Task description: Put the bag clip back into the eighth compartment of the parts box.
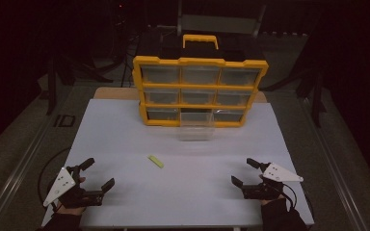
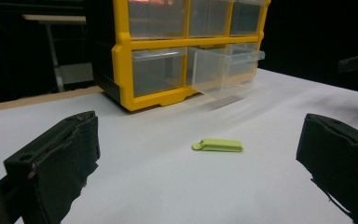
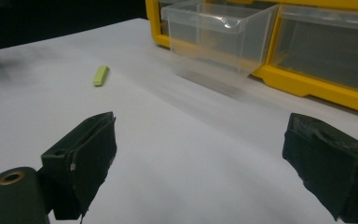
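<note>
I hold the left hand-held gripper (image 1: 98, 173) low over the near left corner of the white table (image 1: 125, 125), and the right hand-held gripper (image 1: 244, 172) low over the near right corner. Both stand with jaws spread wide and nothing between them. In the left gripper view my two black jaws frame a green clip (image 2: 218, 145) that lies flat on the table, well ahead of the jaws and apart from them. In the high view the clip (image 1: 156, 161) lies between my two hand-held grippers and farther from me, slightly left of the table's middle, nearer the left one. In the right gripper view the clip (image 3: 101, 75) lies up and to the left, well clear of the jaws. A yellow organizer (image 1: 200, 91) with a handle on top stands upright at the far side of the table, with three rows of three clear drawers. The bottom middle drawer (image 1: 196, 126) is pulled out toward me, open at the top; I cannot tell what, if anything, is in it. The other drawers sit flush in their frame. The clip lies well short of the open drawer, to its left as seen in the high view. A grey three-cornered plate (image 1: 60, 185) tops the left hand-held gripper.
</note>
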`<state>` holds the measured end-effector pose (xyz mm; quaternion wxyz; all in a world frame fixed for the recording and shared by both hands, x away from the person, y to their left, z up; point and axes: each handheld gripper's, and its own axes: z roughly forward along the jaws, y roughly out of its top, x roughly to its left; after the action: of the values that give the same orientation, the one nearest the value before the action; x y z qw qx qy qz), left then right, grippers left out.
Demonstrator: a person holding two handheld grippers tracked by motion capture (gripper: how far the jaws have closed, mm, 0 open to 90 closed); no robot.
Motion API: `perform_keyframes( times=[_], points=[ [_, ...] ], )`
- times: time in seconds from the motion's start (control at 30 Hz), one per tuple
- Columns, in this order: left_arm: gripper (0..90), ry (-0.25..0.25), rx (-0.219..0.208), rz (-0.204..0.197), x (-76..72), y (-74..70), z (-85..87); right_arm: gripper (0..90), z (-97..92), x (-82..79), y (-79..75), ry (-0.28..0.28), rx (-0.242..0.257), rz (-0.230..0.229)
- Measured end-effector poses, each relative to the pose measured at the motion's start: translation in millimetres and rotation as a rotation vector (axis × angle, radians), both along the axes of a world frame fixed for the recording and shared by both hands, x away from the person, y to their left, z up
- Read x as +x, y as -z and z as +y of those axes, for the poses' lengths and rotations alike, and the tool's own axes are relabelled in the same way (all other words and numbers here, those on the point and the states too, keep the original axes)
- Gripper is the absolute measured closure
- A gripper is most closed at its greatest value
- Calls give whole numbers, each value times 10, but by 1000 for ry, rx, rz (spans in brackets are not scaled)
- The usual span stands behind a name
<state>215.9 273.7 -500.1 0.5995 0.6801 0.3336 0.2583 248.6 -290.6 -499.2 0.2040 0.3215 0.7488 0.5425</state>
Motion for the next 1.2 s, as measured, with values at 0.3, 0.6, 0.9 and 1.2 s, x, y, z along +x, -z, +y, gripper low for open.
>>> perform_keyframes(
  times=[0.3, 0.6, 0.9, 1.2],
  points=[
    [2, -1, 1, -3, -3, -4, -2, 95, 0, -3, 9, -12, -3, 13],
    [2, 6, -7, -12, -10, -13, -9, 90, 35, -13, 5, -24, -32, 21],
    [2, 15, -5, -12, -14, -18, -17, 90, 49, -15, -12, -43, -37, 36],
    [2, 25, -12, -13, -17, -22, -27, 91, 34, -16, -91, -20, -35, 34]
  ],
)
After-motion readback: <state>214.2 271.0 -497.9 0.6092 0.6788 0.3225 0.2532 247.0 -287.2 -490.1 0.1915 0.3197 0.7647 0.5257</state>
